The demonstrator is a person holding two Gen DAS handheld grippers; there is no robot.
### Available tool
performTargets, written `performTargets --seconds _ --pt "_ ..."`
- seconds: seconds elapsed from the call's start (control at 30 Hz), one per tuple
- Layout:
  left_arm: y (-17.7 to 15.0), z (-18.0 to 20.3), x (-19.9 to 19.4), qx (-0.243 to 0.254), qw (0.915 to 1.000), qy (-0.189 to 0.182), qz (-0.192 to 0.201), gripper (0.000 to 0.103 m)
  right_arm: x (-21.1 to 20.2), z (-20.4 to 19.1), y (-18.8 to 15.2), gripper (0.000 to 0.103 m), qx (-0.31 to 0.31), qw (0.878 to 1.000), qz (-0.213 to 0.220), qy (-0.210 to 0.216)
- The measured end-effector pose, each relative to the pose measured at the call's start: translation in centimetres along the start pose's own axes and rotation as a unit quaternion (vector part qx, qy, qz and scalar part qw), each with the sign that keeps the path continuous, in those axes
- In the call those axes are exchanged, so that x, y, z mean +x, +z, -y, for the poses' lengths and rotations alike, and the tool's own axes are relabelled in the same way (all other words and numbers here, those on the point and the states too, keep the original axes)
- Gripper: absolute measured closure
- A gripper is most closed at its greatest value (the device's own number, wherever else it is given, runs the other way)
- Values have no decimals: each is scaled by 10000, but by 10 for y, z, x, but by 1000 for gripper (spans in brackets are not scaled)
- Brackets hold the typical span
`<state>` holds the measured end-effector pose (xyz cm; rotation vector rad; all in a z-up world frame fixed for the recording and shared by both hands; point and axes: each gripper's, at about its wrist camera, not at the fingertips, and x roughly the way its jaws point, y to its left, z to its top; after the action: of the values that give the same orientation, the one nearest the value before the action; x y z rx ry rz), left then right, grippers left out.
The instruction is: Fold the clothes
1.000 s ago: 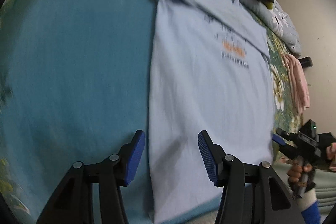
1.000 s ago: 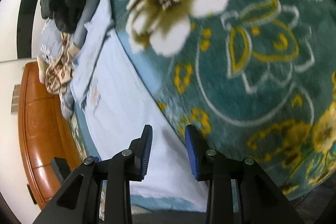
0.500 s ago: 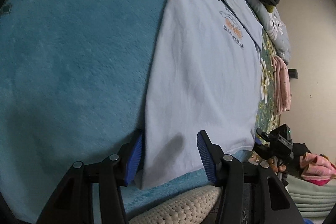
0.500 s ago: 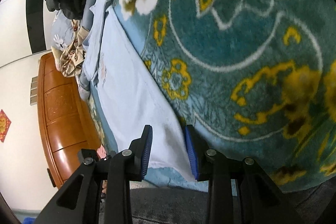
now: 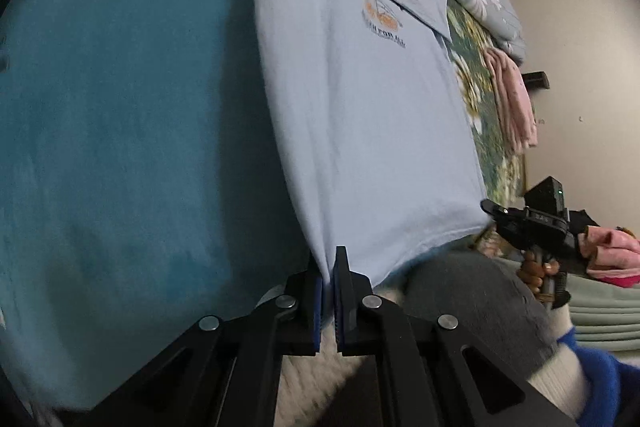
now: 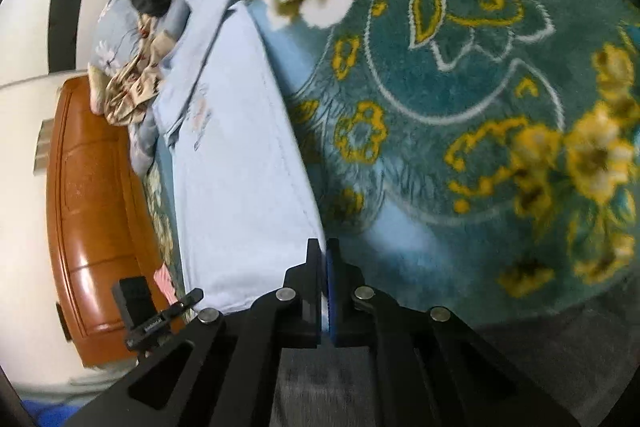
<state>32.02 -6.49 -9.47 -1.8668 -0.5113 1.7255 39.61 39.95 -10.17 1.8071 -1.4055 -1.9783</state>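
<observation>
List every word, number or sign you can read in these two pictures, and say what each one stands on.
"...FOR ALL": dark print under the orange logo on the chest of the light blue T-shirt; the first word is too blurred to read.
A smaller line beneath it: too small to read.
Same print in the right wrist view: too faint to read.
White marking on the right gripper's body: too small to read.

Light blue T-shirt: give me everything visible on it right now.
The light blue T-shirt looks like soft cotton knit. It lies front up and mostly flat on the teal floral blanket, with an orange and dark chest print whose text is too blurred to read. One sleeve is folded in across the chest, and the top end lies near a pile of other clothes. The hem faces the cameras. The left gripper is shut on one hem corner, the right gripper on the other.
</observation>
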Motion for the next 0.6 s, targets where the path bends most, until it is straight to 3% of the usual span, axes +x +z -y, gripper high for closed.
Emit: performTargets --seconds 0.1,0.27,0.43,0.6 --pt "2 -1 -8 -40 9998 -198 61 99 -6 2 -11 101 49 10000 -35 76" --pt "52 -4 -46 -309 9913 -989 811 99 -20 -11 3 101 223 9960 347 788" --pt "115 -6 -82 -369 9728 -1680 1549 98 -41 -45 40 101 385 9711 1118 2073" --pt "181 -12 -80 -427 9664 -1789 1796 98 -24 -89 95 101 523 9609 1310 2383"
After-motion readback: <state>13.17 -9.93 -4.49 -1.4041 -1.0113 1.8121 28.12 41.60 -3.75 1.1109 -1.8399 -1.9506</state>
